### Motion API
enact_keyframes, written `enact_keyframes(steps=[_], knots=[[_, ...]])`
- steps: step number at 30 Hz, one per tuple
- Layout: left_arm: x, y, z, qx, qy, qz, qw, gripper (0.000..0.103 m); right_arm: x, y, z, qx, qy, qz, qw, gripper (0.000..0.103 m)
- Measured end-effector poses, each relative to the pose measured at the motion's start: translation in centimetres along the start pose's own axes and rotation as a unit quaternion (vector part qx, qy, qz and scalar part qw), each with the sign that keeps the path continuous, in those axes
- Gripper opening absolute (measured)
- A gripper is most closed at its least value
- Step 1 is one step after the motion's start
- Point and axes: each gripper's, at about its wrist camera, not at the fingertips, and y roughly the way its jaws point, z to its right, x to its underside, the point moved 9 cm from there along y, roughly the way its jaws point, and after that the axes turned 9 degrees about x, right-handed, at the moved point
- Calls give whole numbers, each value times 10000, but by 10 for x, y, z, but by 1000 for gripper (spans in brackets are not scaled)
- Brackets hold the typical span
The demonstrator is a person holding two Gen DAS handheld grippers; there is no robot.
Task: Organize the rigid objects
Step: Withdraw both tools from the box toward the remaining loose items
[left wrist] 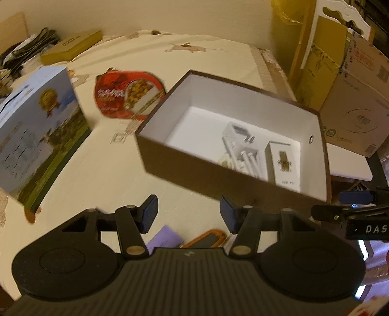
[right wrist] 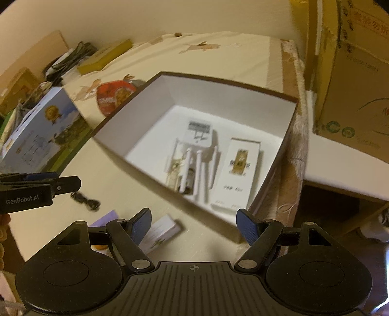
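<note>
You are looking at a brown open box (right wrist: 267, 184) with white inner walls, sitting by the table's (right wrist: 121, 184) right edge. It is holding a white antenna router (right wrist: 198, 145) beside a white-and-gold carton (right wrist: 239, 170). Your left gripper (left wrist: 188, 214) and right gripper (right wrist: 193, 227) are both hovering spread, holding nothing.

A lived-in room in a home. The tabletop (right wrist: 218, 56) wears a cream cloth printed with cartoon figures, and a white carved chair back (left wrist: 340, 14) stands behind stacked cardboard cartons (right wrist: 352, 97). A snack tin (left wrist: 128, 94) and tangled cables (right wrist: 70, 58) lie about.
</note>
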Motion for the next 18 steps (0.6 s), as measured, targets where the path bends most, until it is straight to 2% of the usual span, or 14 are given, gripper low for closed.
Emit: enact_keyframes(steps=[11,18], knots=[[64,-23,-28,-267,-610,-148,9977,52,33,6,-14,-79,-254,-259,9993,74],[104,-27,-29,-369,-681,-358,9964,52,48,11,-20,-100,-360,-392,9985,74]])
